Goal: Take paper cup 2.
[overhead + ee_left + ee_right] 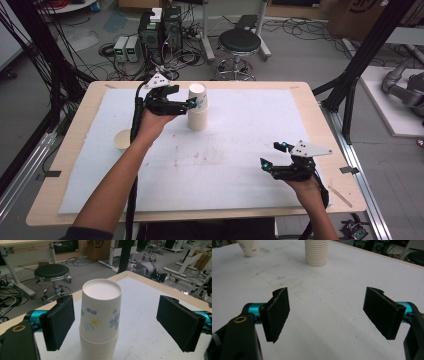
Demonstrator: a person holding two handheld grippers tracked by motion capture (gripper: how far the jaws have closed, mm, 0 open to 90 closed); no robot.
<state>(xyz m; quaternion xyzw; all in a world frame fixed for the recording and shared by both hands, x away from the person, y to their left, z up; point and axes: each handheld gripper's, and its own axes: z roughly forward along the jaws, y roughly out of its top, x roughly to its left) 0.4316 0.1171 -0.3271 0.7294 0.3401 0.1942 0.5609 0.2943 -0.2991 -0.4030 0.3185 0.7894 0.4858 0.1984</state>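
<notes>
A: Where is the tall stack of white paper cups (197, 107) found?
B: It is stood upright on the white foam-covered surface (240, 145); the left hand-held gripper (115, 322) is placed around its flowered top cup, jaws apart, pads not pressed.
A: And the right hand-held gripper (272, 155)?
B: It is held wide apart, nothing between.

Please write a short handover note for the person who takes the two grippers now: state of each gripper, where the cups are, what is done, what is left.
Left gripper: open, jaws on both sides of the top cup of the cup stack; pads not pressing yet.
Right gripper: open, empty, low over the white mat near the front right.
Single cup: stands alone at the mat's left edge, upright.
Done: apparently one cup set aside.
Left: probably close on the top cup, lift it off the stack, place it apart.
</notes>
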